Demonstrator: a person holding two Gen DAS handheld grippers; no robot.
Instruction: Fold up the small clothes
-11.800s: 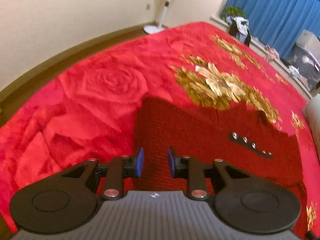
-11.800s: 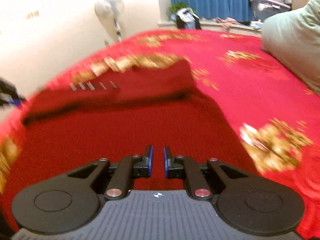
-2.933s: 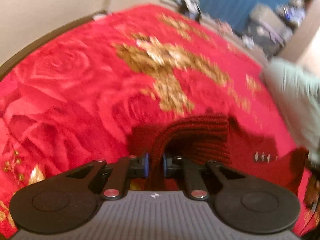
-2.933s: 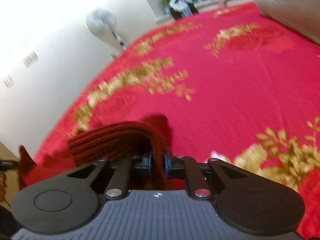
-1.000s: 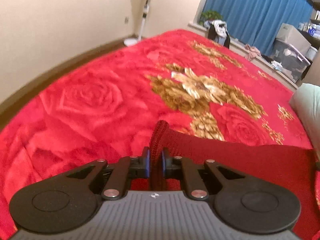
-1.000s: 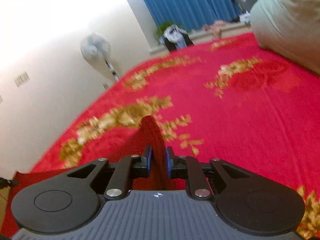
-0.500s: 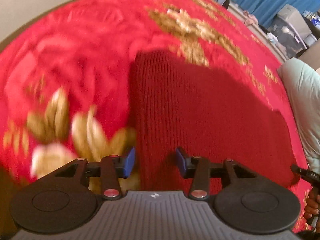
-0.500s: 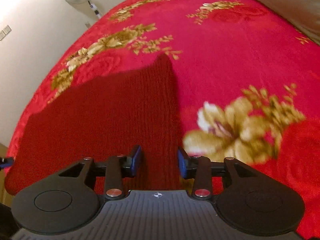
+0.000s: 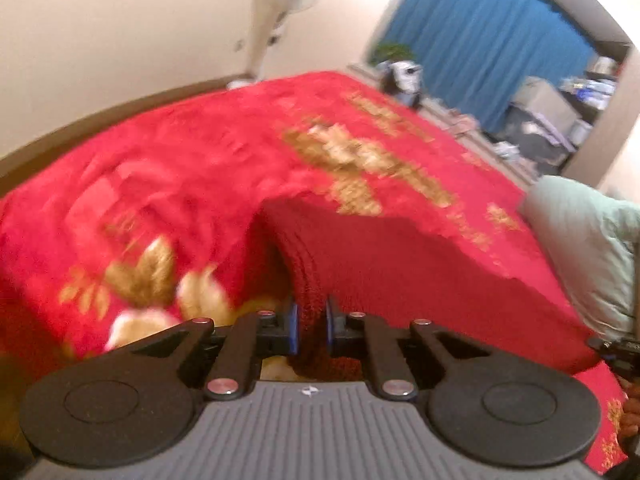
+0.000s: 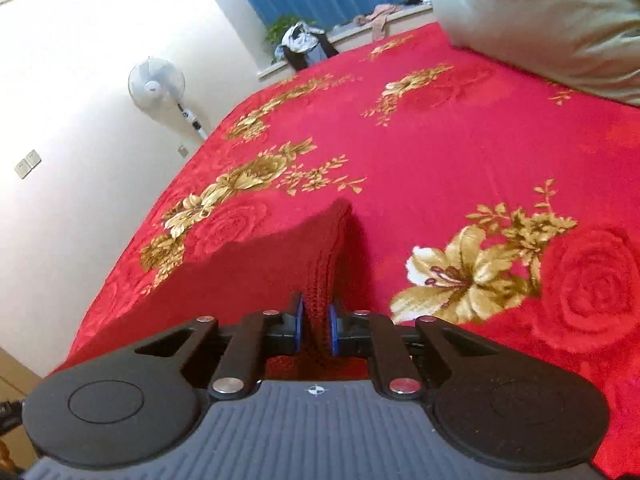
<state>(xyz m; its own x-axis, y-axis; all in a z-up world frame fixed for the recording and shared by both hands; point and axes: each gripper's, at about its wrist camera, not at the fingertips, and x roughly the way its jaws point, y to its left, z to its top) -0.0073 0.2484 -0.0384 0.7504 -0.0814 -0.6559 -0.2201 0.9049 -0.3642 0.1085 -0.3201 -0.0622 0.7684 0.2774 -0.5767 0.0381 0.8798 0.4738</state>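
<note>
A dark red knitted garment (image 9: pixel 384 256) lies on the red flowered bedspread (image 9: pixel 168 184). My left gripper (image 9: pixel 310 328) is shut on its near left corner, which rises in a fold between the blue pads. In the right wrist view the same garment (image 10: pixel 256 272) stretches to the left. My right gripper (image 10: pixel 316 330) is shut on its near right corner, and the knit edge stands up in a ridge between the pads. The other gripper shows at the right edge of the left wrist view (image 9: pixel 618 354).
A pale green pillow (image 10: pixel 540 20) lies on the bed at the right and shows in the left wrist view (image 9: pixel 588 248) too. A standing fan (image 10: pixel 158 84) is by the cream wall. Blue curtains (image 9: pixel 480 40) and clutter line the far side.
Half a second ago both grippers were open above the flat garment. Now both have shut on its near corners and lifted them into folds.
</note>
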